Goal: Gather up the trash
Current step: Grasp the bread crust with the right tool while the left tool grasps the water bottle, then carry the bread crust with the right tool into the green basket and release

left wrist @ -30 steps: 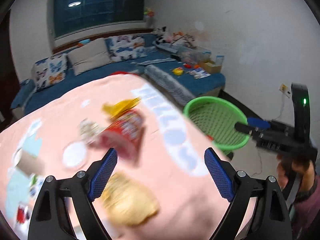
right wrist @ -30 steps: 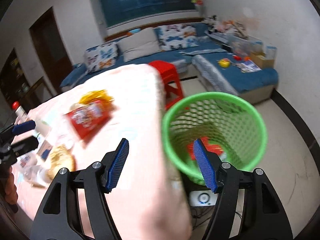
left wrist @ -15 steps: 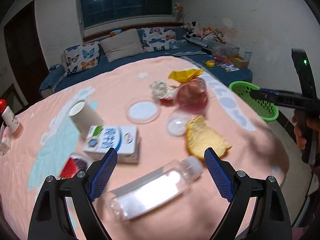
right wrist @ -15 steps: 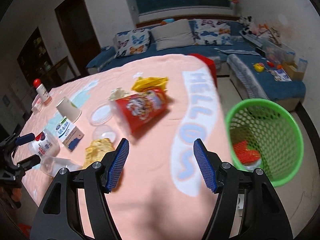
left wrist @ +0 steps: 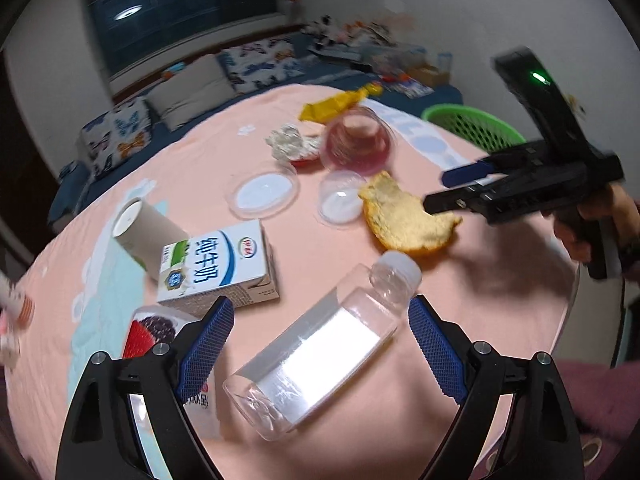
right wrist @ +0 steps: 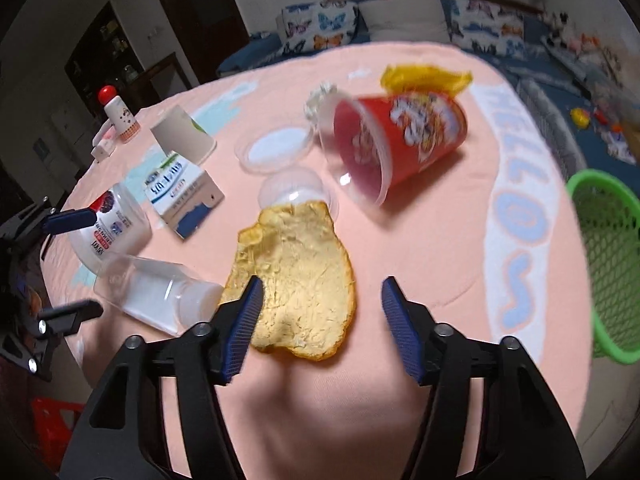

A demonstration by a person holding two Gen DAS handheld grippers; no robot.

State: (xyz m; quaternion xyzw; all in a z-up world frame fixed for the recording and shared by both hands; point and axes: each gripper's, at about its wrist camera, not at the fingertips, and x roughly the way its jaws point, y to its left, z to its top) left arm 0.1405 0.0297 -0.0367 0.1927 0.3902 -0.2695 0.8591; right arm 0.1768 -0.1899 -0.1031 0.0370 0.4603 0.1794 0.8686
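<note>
Now over a round desk (left wrist: 224, 160) in soft peach cloth: left gripper (left wrist: 320, 344) released above a clear ribbed plastic bottle (left wrist: 320, 348); right gripper (right wrist: 320, 316) closing, unclenched, straddling pitted orange peel (right wrist: 296, 272); green mesh basket (right wrist: 608, 256) beside desk; butterfly-cushioned sofa (left wrist: 168, 100) behind

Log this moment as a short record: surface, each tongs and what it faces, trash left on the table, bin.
surface: round table under a pink cloth
left tongs: open, clear bottle lying between the jaws, untouched
right tongs: open, jaws just closing, over the peel, no grip yet
other trash: milk carton, paper cup, red cup on its side, clear lid, yellow wrapper
bin: green basket, off the table's edge on the right tongs' side
</note>
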